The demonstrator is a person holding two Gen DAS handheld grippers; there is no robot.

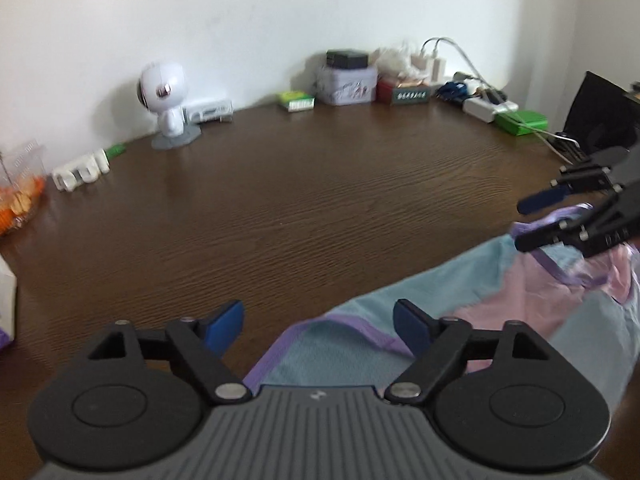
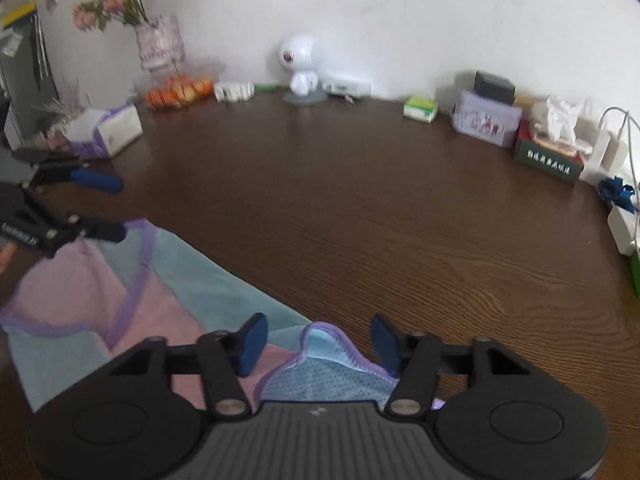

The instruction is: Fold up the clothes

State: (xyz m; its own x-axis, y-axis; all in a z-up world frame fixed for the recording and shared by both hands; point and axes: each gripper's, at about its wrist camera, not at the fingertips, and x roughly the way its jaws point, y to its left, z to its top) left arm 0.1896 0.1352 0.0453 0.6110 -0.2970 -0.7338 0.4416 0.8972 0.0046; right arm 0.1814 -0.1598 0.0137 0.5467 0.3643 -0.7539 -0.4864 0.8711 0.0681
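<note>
- A dark wood-grain table (image 2: 360, 208) is shown against a white wall (image 2: 400, 8); its far edge is lined with small household items.
- Along that edge are seen a white round-headed figurine (image 2: 298, 66), a vase of pink flowers (image 2: 158, 42), a tissue box (image 2: 106, 130), a lilac tin (image 2: 486, 122) and chargers with cables (image 2: 612, 148).
- The garment (image 2: 172, 280), a thin piece in light blue and pink panels with purple binding, is laid at the near edge of the table, its long axis running across from one gripper to the other.
- The left gripper (image 1: 318, 322) is shown with its jaws spread wide; a purple-bound edge of the cloth lies between and below the blue pads (image 1: 228, 324), and no pad is seen pressing on it.
- The right gripper (image 2: 316, 338) is shown partly open; a raised blue mesh corner lies between its pads, apparently unpinched, though contact at the right pad cannot be told for certain.
- Each gripper is placed over its own end of the garment, so neither is judged nearer; the cloth lies just ahead of and under both sets of fingers.
- The coming move is judged to depend on each end being pinched at its bound edge.
</note>
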